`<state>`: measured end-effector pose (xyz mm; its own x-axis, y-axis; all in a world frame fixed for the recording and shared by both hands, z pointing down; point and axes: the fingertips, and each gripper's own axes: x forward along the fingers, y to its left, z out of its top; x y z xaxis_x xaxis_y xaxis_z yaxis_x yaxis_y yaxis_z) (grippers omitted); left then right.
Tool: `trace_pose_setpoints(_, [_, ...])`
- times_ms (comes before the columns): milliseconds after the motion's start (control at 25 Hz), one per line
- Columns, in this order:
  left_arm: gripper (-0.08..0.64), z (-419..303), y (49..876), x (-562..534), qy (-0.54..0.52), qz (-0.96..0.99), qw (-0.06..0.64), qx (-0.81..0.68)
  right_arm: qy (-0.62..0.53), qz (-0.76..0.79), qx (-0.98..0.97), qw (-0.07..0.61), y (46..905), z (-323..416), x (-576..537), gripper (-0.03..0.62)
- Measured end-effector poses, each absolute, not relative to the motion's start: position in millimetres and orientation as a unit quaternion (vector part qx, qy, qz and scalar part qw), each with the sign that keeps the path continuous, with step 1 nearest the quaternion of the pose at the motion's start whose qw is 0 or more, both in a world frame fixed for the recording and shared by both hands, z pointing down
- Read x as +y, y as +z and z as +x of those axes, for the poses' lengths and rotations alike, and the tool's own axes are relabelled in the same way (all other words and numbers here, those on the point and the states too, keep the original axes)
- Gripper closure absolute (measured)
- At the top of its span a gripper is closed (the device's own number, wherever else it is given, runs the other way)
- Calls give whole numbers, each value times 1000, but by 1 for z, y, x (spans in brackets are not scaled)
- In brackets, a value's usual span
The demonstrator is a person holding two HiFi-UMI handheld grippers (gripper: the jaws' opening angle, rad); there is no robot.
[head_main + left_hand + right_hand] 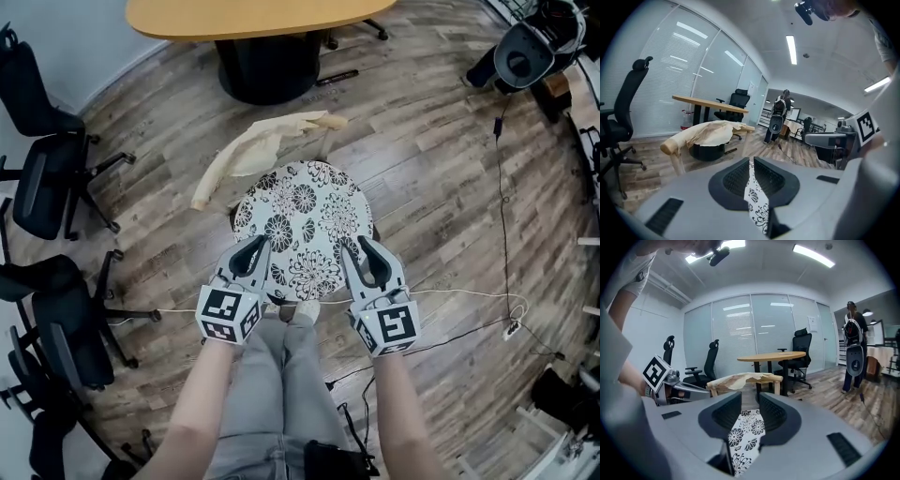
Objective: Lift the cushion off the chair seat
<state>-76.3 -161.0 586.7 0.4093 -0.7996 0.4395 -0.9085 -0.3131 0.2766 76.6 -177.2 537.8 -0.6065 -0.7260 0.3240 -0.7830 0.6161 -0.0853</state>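
Near me, both forearms reach fwd, grippers tilted slightly down. L gripper [254, 246] is clenched w/ nothing in it, tips over the cushion [305, 220] edge at 7 o'clock. R gripper [362, 246] is released at 5. Cushion is round, no long axis, lying flat on the chair, b/w floral fabric. Beige cloth [253, 150] drapes the backrest at 12.

We count one round flowered cushion [302, 225], one wooden chair [670, 146], one cream cloth [253, 150] and one oval desk [244, 14]. There are two grippers, the left gripper [253, 248] and the right gripper [367, 251], each with two jaws and one marker cube. We make out at least three black office chairs [47, 178] along the left edge of the head view. One person [853, 333] stands far off. One white power strip [513, 329] lies on the floor.
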Motion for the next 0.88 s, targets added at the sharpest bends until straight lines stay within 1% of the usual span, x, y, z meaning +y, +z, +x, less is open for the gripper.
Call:
trace_pose_setpoints(160, [474,-85,625,-160,123,788,280,-535,133,436,-878,148,578,89,-185,442])
trace_pose_setpoints(360, [424,-98,672,-152,147,763,327,-539,167,446,-861,178,632,106,-197,396])
trace_pose_setpoints(480, [414,-109,696,-147,154,748,345,-546,181,449,-853,196,660,115,-205,380])
trace_pose_setpoints(880, [376,-153,769,-132,161,688,416,-573,207,467,-823,247,734,146,-226,371])
